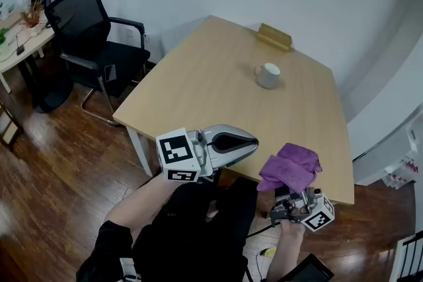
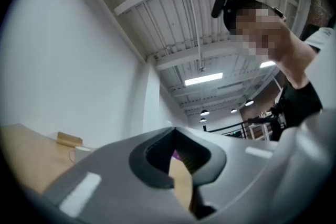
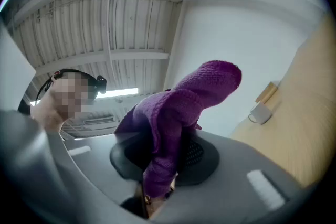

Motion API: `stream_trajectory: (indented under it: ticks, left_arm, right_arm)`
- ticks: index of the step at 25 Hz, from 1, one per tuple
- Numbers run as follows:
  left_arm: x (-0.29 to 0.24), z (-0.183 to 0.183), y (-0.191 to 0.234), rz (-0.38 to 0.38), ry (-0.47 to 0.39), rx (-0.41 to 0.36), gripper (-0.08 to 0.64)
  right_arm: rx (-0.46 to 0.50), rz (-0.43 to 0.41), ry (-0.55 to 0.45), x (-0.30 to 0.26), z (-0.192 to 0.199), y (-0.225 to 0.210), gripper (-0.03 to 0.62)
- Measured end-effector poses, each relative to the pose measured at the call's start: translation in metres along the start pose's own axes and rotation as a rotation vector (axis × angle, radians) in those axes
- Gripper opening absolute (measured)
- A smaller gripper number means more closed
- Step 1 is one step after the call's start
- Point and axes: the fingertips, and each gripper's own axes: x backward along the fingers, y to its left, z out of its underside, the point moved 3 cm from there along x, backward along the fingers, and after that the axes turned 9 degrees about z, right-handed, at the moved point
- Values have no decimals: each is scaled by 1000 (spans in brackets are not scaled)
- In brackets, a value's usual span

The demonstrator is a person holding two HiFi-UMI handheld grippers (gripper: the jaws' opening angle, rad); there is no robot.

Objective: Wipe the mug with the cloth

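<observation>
Towards the far right part of the pale wooden tabletop [image 1: 198,96]: a white mug [image 1: 268,75], standing upright, mouth up. Just beyond it, near the far edge and apart from it: a small wooden block [image 1: 273,36], lying flat. Both well apart from the two grippers.

Raised off the near edge of the tabletop, in front of the person [image 1: 165,241]: the left gripper [image 1: 254,141], jaws pressed fully together, empty, nose tilted a little upward. To its right and lower in the head view: the right gripper [image 1: 289,193], clamped on a purple cloth [image 1: 291,167], likewise tilted upward. One end of the cloth pinched between the pads; the rest bunched in a thick fold rising above the jaws and hiding their tips from the head view.

Past that fold in the right gripper view: mug and block, small, far along the tabletop at right. In the left gripper view: the same mug at lower left beyond the closed jaws, block just behind it.

Left of the tabletop: a black office chair [image 1: 92,43] on a dark wooden floor [image 1: 46,162]. Farther left, at the picture's edge: part of a white desk [image 1: 23,46] with objects too small to tell.
</observation>
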Motion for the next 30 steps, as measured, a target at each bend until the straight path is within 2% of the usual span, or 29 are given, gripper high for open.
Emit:
stream_trajectory:
  ticks: [4, 6, 9, 11, 12, 13, 14, 16, 18, 20, 22, 24, 25, 26, 27, 28, 29, 30]
  left_arm:
    - [-16, 3, 28, 8, 15, -46, 3]
    - [-24, 9, 34, 48, 60, -113, 3]
    - [-51, 32, 20, 193, 190, -294, 4]
    - [-76, 65, 14, 273, 344, -397, 5]
    - [-86, 85, 21, 271, 437, -427, 5]
    - [-92, 101, 34, 237, 503, -420, 5]
    - [-93, 110, 53, 186, 522, -372, 5]
    - [-89, 107, 94, 73, 479, -223, 20]
    - [-82, 102, 124, 3, 464, -137, 21]
    - [-80, 99, 139, 0, 468, -55, 21]
    - [-75, 95, 151, -9, 473, -7, 21]
    - [-68, 84, 160, -27, 437, -27, 21]
    - [-66, 73, 160, -10, 383, -40, 21]
    - [-67, 63, 156, 28, 320, -43, 21]
    - [-69, 56, 152, 69, 276, -32, 21]
    - [-70, 56, 152, 97, 268, -18, 21]
    - [-69, 61, 156, 102, 289, -7, 21]
    - [-67, 68, 165, 90, 318, 2, 21]
  right_arm:
    - [15, -10, 38, -21, -13, -29, 81]
    - [16, 40, 109, -31, -11, -52, 81]
    - [-6, 171, 372, -54, 2, -105, 81]
    - [-92, 224, 557, -65, 15, -131, 81]
    - [-133, 225, 634, -67, 23, -133, 81]
    - [-166, 201, 695, -68, 32, -129, 81]
    - [-200, 159, 732, -67, 38, -123, 81]
    - [-285, 63, 729, -65, 42, -116, 76]
    - [-371, -49, 673, -64, 35, -114, 77]
    - [-384, -156, 597, -66, 21, -112, 77]
    - [-387, -191, 487, -73, 2, -119, 77]
    - [-446, -86, 425, -84, -5, -138, 77]
    - [-476, -17, 432, -90, -2, -148, 77]
    - [-497, 18, 452, -95, 2, -153, 77]
    - [-507, -3, 466, -100, 4, -152, 77]
    - [-498, -69, 467, -104, 2, -147, 77]
    - [-468, -140, 456, -107, -2, -141, 77]
    - [-420, -174, 445, -111, -5, -140, 77]
